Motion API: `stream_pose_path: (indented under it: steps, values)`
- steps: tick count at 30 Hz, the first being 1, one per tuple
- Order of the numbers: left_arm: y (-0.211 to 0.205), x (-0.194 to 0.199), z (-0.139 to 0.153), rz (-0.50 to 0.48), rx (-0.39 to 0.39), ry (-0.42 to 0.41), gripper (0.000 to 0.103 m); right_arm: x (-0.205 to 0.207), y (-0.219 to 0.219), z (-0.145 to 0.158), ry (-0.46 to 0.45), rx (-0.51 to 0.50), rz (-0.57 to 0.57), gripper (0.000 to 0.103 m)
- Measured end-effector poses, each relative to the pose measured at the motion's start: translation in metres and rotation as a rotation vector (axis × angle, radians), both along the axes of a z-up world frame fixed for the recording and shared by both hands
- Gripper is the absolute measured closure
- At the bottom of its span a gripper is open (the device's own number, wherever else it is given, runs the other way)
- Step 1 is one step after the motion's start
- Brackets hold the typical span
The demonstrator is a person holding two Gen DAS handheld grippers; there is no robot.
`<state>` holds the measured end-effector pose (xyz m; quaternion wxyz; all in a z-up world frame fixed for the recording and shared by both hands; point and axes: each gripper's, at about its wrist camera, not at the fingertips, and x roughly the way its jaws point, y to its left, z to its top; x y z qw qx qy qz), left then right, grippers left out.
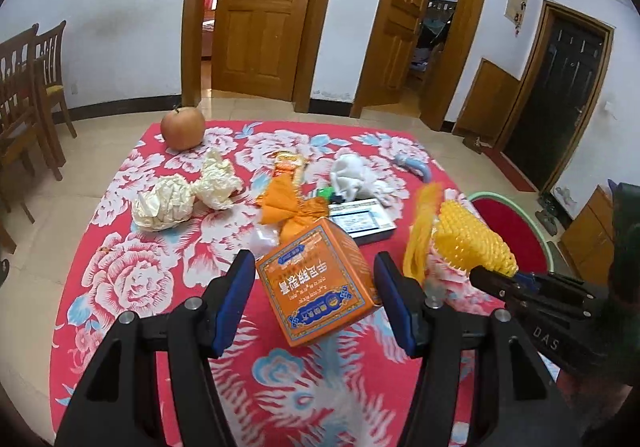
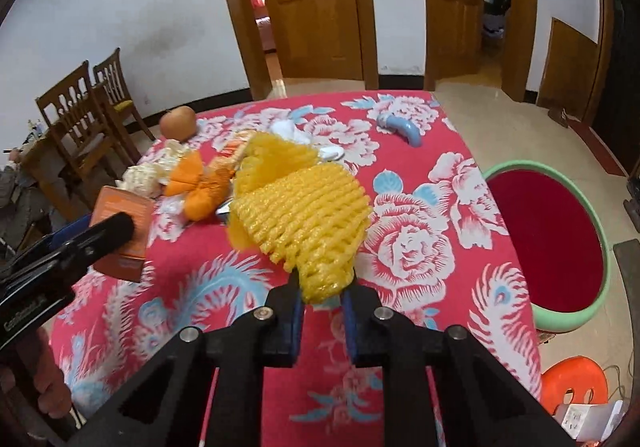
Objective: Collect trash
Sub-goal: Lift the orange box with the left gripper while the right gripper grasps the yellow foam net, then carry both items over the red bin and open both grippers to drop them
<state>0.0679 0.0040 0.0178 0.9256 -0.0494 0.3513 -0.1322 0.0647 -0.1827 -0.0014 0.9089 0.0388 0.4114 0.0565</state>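
A: Starting at the left of the table (image 1: pixel 120 287), what do you see?

B: An apple (image 1: pixel 183 127) stands at the far left corner of the red floral cloth. Nearer lie two crumpled cream paper wads (image 1: pixel 184 195), then an orange snack wrapper (image 1: pixel 289 167) and an orange crumpled paper (image 1: pixel 288 207).

A: And the left gripper (image 1: pixel 316 287)?

B: Its fingers are wide apart, and the orange carton (image 1: pixel 320 283) sits tilted between them. The right pad looks close to the carton's edge; I cannot tell if it touches. The left pad stands clear.

A: Further right?

B: A white crumpled cloth or tissue (image 1: pixel 356 177), a flat blue-and-white box (image 1: pixel 362 221) below it, and a blue curved plastic piece (image 2: pixel 400 127) near the far edge.

A: What is the right gripper (image 2: pixel 322 301) doing?

B: Its fingers are drawn narrow, pinching the lower end of a yellow foam fruit net (image 2: pixel 304 215), which is lifted above the cloth.

A: Where does it go?

B: Most likely into the green bin with the red inside (image 2: pixel 548 243), on the floor just beside the table's right edge.

A: So which step is this?

B: I judge one piece is picked and awaiting the drop, while the carton is being lined up. Next, the right should carry the net over the bin's mouth and release; the left should square up and squeeze the carton across its flat faces, since a tilted box may slip.
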Motion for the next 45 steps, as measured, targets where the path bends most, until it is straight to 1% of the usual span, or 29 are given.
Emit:
stream_pose_path:
  steps: [5,8,12,16,19,23,26,30,34,43,45]
  values:
    - [-0.008,-0.013,0.010,-0.007,0.019,-0.030,0.041,-0.015,-0.008,0.011,-0.028,0.017,0.002,0.085]
    - [-0.012,-0.016,0.015,-0.015,0.024,-0.039,0.041,-0.021,-0.017,0.017,-0.042,0.038,-0.007,0.085]
    - [-0.022,-0.017,0.023,-0.040,0.033,-0.051,0.041,-0.029,-0.026,0.027,-0.066,0.036,-0.025,0.085]
    - [-0.035,-0.008,0.033,-0.081,0.027,-0.049,0.041,-0.032,-0.040,0.037,-0.085,0.032,-0.058,0.085]
    - [-0.050,0.000,0.042,-0.111,0.036,-0.067,0.041,-0.032,-0.054,0.045,-0.106,0.028,-0.092,0.084]
    - [-0.069,0.012,0.051,-0.148,0.028,-0.079,0.041,-0.032,-0.074,0.053,-0.137,0.021,-0.153,0.084]
    - [-0.086,0.024,0.054,-0.175,0.019,-0.078,0.041,-0.031,-0.093,0.056,-0.148,0.035,-0.199,0.084]
    - [-0.114,0.038,0.054,-0.218,0.012,-0.074,0.041,-0.030,-0.118,0.052,-0.152,0.044,-0.258,0.084]
    - [-0.149,0.051,0.049,-0.263,0.026,-0.068,0.041,-0.025,-0.143,0.043,-0.143,0.063,-0.315,0.084]
    - [-0.223,0.074,0.019,-0.368,0.044,-0.029,0.041,-0.017,-0.195,0.008,-0.092,0.114,-0.430,0.083]
    - [-0.235,0.077,0.012,-0.384,0.050,-0.020,0.041,-0.013,-0.207,0.000,-0.077,0.134,-0.448,0.080]
